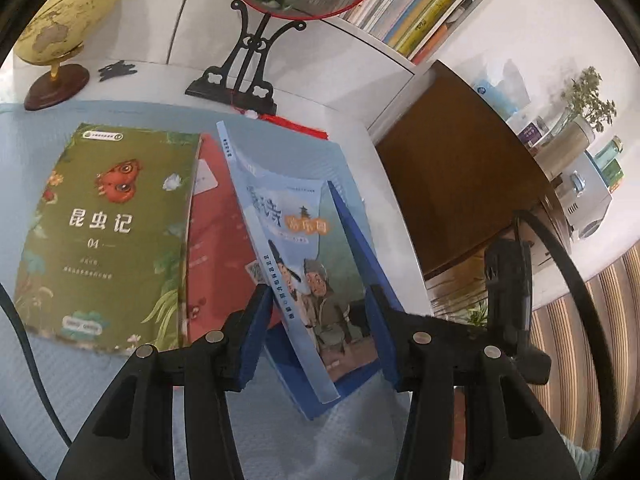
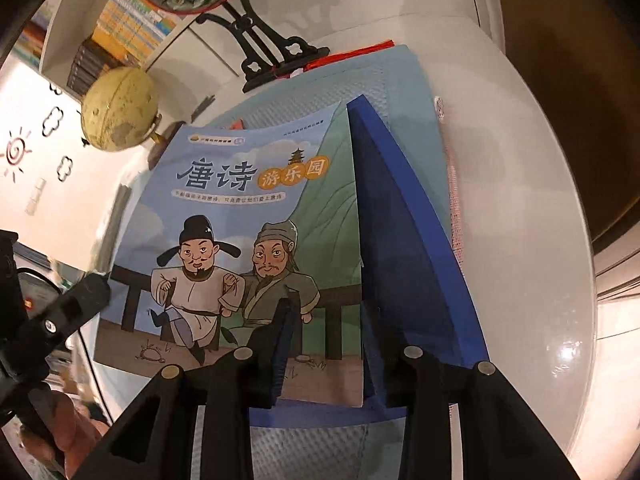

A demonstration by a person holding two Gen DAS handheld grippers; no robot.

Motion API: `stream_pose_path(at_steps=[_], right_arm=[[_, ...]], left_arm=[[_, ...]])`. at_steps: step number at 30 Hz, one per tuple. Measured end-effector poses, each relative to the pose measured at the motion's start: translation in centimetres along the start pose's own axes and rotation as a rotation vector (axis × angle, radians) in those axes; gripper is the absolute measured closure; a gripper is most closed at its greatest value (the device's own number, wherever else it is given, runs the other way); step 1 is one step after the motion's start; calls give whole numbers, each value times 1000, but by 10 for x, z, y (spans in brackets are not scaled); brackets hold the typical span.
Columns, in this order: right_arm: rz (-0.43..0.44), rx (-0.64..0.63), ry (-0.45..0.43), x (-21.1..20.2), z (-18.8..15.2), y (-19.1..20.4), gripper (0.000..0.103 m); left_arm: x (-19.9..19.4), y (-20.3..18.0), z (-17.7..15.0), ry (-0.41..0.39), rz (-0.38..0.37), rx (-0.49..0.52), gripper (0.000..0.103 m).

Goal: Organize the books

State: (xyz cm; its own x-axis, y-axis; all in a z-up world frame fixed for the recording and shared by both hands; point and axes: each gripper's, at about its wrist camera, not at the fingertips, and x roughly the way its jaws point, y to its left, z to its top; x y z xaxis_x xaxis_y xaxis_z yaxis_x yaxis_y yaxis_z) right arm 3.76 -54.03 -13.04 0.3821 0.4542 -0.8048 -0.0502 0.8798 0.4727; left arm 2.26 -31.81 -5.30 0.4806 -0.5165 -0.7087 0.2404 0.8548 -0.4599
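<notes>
red book (image 1: 216, 240) mostly hidden under neighbours, globe (image 1: 60, 12) cut off

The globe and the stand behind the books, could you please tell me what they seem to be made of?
The globe looks like matte, cream printed paper or plastic; its base appears to be dark polished wood, with a brass-coloured post. The stand looks like black lacquered wood or plastic, judging by its carved scrolls.
</notes>
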Motion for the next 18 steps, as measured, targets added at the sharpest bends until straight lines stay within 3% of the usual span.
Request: stream_pose_path(at_steps=[5, 7, 13, 14, 17, 18], right_arm=[[29, 39, -16, -2, -1, -8, 69], [35, 39, -22, -3, -2, -10, 69], [63, 53, -37, -4, -3, -16, 68], [74, 66, -37, -4, -2, -18, 67], [92, 90, -36, -4, -2, -21, 67], [93, 90, -36, -4, -2, -22, 67]], left_arm=[[31, 1, -4, 30, 161, 59, 64], [34, 6, -4, 53, 125, 22, 67], [21, 16, 2, 5, -98, -164, 67], [24, 20, 2, 5, -101, -194, 67], [39, 27, -5, 27, -15, -206, 67], [43, 29, -9, 46, -25, -224, 71]])
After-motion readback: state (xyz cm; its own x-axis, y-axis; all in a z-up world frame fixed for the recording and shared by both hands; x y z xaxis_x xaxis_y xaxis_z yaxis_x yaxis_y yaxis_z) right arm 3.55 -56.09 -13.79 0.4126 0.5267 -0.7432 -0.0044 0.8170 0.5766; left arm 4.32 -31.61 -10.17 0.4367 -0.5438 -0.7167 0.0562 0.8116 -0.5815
